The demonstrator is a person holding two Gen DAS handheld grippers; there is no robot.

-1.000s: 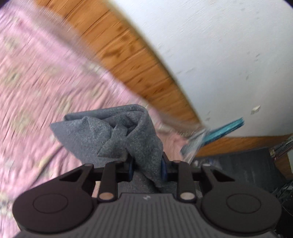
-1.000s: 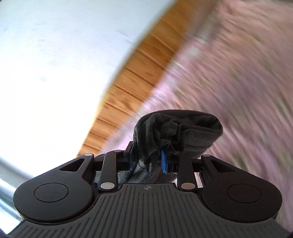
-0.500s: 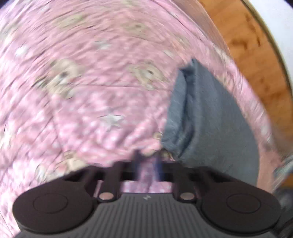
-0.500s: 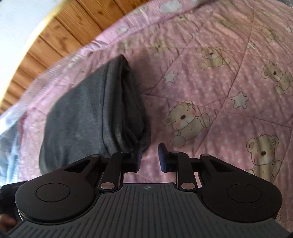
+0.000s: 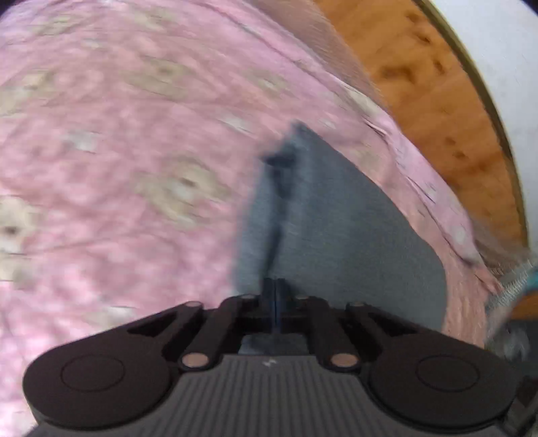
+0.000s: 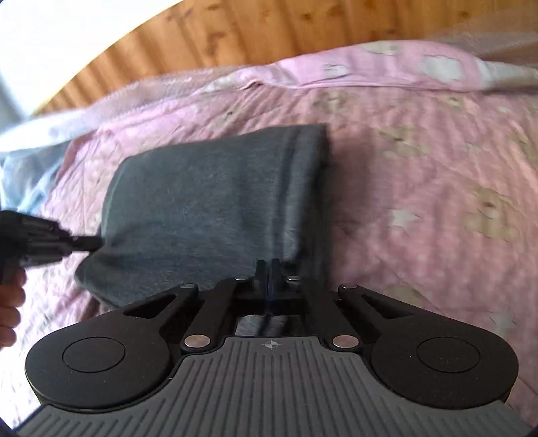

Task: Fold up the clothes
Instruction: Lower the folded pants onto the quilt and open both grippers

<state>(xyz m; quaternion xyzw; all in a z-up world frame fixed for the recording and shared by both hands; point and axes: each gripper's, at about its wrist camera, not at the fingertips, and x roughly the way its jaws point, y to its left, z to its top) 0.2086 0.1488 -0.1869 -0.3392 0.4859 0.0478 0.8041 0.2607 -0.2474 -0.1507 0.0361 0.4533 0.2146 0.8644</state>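
Observation:
A folded grey garment (image 5: pixel 336 228) (image 6: pixel 208 201) lies flat on the pink bear-print quilt (image 5: pixel 117 168) (image 6: pixel 420 168). My left gripper (image 5: pixel 275 289) points down at its near edge, where a crease runs up to the fingers. They look almost together, with the jaws just opening, and I see no cloth between them. From the right wrist view, the left gripper (image 6: pixel 95 241) touches the garment's left edge. My right gripper (image 6: pixel 269 269) sits at the near right corner, its jaws closing to a thin slit with no cloth visibly caught.
A wooden panel (image 5: pixel 437 101) (image 6: pixel 235 30) runs behind the bed, with white wall above it. A pink pillow (image 6: pixel 386 67) lies at the head and pale sheeting (image 6: pixel 27 141) bunches at the left. A person's hand (image 6: pixel 10 302) holds the left gripper.
A second ago both grippers held the bunched garment in the air. They set it on the quilt and let go; now both are lower, jaws drawn together at its edges.

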